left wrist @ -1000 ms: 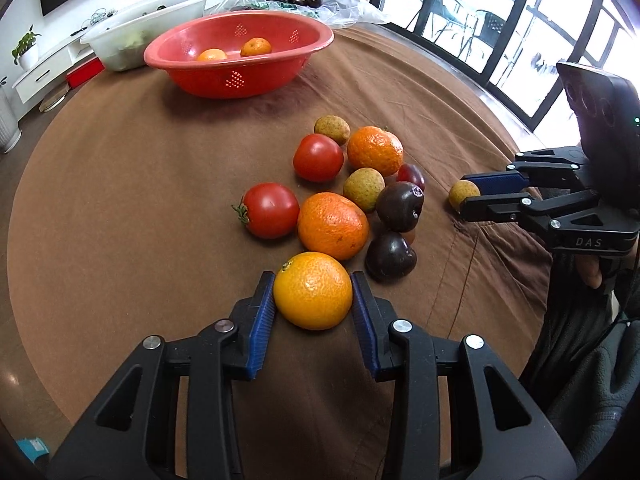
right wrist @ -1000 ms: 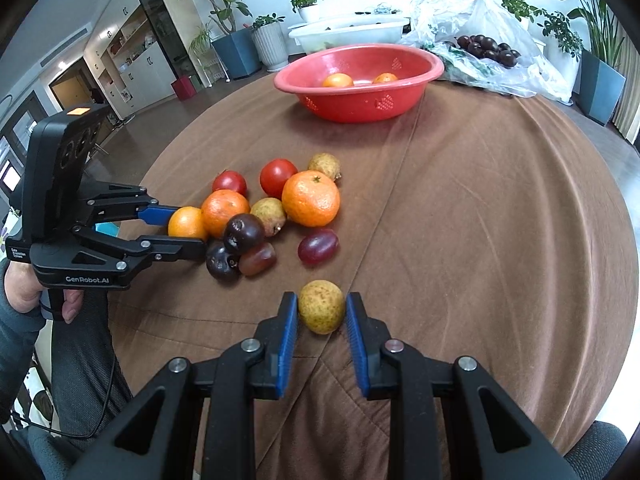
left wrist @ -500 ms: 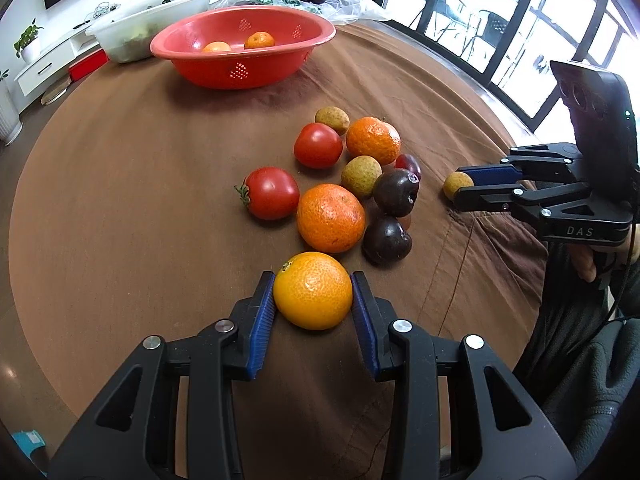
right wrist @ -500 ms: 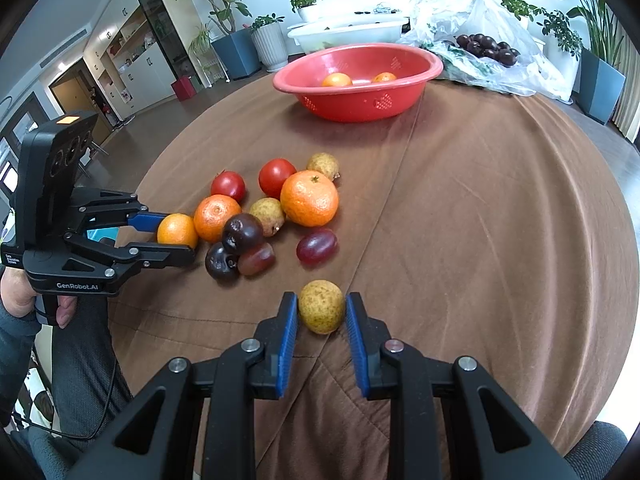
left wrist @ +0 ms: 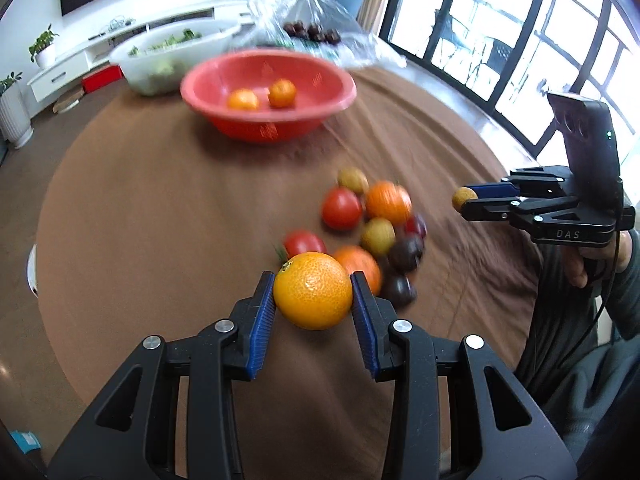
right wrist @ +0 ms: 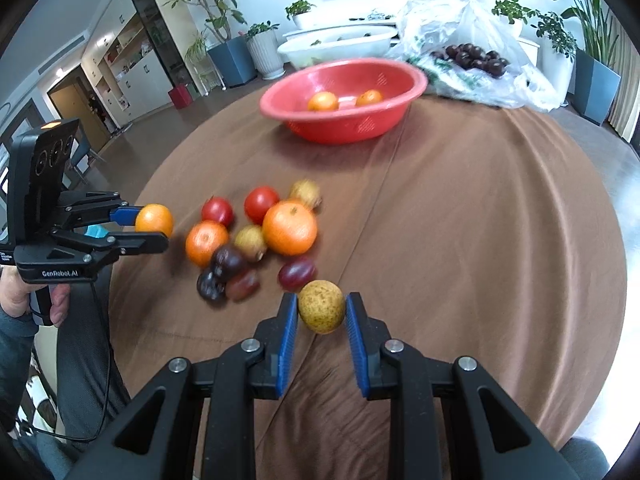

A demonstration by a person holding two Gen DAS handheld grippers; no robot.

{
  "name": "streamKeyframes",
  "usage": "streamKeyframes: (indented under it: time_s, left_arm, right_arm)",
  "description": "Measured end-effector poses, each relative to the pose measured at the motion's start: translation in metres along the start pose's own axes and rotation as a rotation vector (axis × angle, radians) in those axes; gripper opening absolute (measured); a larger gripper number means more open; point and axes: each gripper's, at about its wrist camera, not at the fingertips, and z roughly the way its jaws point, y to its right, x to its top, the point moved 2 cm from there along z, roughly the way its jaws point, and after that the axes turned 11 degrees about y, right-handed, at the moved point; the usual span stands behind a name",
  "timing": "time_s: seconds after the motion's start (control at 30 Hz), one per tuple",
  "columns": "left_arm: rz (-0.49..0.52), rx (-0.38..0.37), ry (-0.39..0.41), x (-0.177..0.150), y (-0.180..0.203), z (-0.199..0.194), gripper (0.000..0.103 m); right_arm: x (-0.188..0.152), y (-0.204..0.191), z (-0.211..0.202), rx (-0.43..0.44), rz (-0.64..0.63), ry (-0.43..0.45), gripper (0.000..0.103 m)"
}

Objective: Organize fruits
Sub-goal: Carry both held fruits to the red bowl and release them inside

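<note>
My left gripper (left wrist: pixel 313 300) is shut on an orange (left wrist: pixel 313 290) and holds it above the brown tablecloth; it also shows in the right wrist view (right wrist: pixel 154 220). My right gripper (right wrist: pixel 322 314) is shut on a small yellow-brown fruit (right wrist: pixel 321 306), also lifted; in the left wrist view it shows at the right (left wrist: pixel 464 198). A red basket (left wrist: pixel 268 92) with two oranges stands at the far side (right wrist: pixel 340 100). A cluster of oranges, tomatoes, yellow fruits and dark plums (right wrist: pixel 256 236) lies mid-table.
A white tub (left wrist: pixel 160 60) of greens and a clear plastic bag (right wrist: pixel 472 56) with dark plums sit behind the basket. The round table's edge (right wrist: pixel 616 280) curves at the right. Potted plants stand on the floor beyond.
Both grippers have lifted their fruits off the cloth and moved up and forward toward the basket. The views are motion-blurred now.
</note>
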Motion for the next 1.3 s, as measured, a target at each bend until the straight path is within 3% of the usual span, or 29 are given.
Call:
streamKeyframes:
  time_s: [0.3, 0.5, 0.8, 1.3]
  left_arm:
    - [-0.018, 0.027, 0.111, 0.095, -0.034, 0.02, 0.035]
    - [0.008, 0.057, 0.07, 0.143, -0.04, 0.068, 0.035]
    - [0.065, 0.075, -0.036, 0.14, -0.033, 0.137, 0.035]
    - [0.109, 0.081, -0.072, 0.138, -0.033, 0.173, 0.035]
  right_arm:
    - [0.098, 0.014, -0.013, -0.004, -0.025, 0.141, 0.027]
    - [0.152, 0.014, 0.029, 0.022, -0.012, 0.121, 0.027]
    - [0.154, 0.025, 0.11, 0.005, 0.036, -0.045, 0.027]
    - [0.154, 0.029, 0.149, -0.047, -0.019, -0.117, 0.027]
